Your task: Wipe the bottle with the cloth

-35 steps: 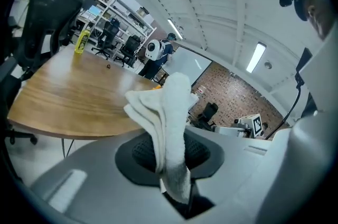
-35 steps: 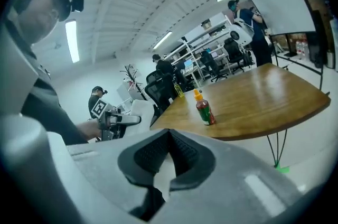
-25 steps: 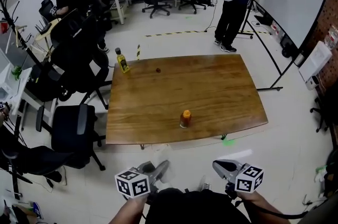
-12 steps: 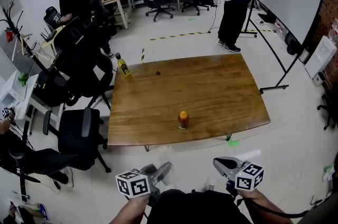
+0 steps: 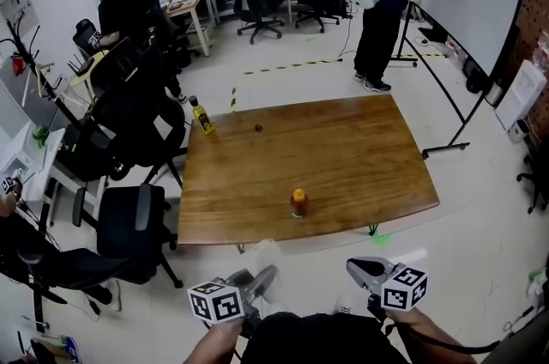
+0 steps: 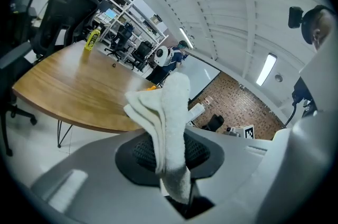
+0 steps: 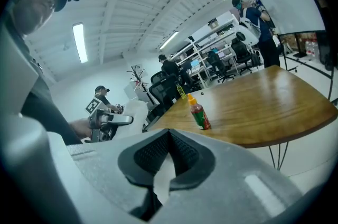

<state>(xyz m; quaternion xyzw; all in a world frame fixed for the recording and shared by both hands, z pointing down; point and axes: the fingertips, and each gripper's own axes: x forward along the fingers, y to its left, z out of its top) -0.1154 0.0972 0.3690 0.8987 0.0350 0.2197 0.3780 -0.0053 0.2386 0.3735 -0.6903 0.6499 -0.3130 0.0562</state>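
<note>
**Office room, desk ahead: no wiping yet**

Office chairs (image 5: 127, 221), shelves and busy people fill a big bright room. A brown wooden desk (image 5: 360, 148) stands in the middle of the floor. Near its front edge stands a small red bottle with an orange cap (image 5: 298, 203). It is upright and nothing touches it. A yellow bottle (image 5: 202, 116) stands far off at the back left corner.

The person stands back from the desk. The left hand-held gripper (image 6: 171, 151) squeezes tight on a soft white cloth (image 6: 171, 112), which sticks up out of the jaws in a folded bunch. The right hand-held gripper (image 7: 168, 157) is closed with nothing in it. Both are held low, well apart from the red bottle.

So one part looks done: the white cloth is picked up. I think the red bottle is the one to wipe, as it is nearest. The rest is left to do: go up to the desk, open the right hand-held gripper and hold the red bottle steady, then rub it with the white cloth.
</note>
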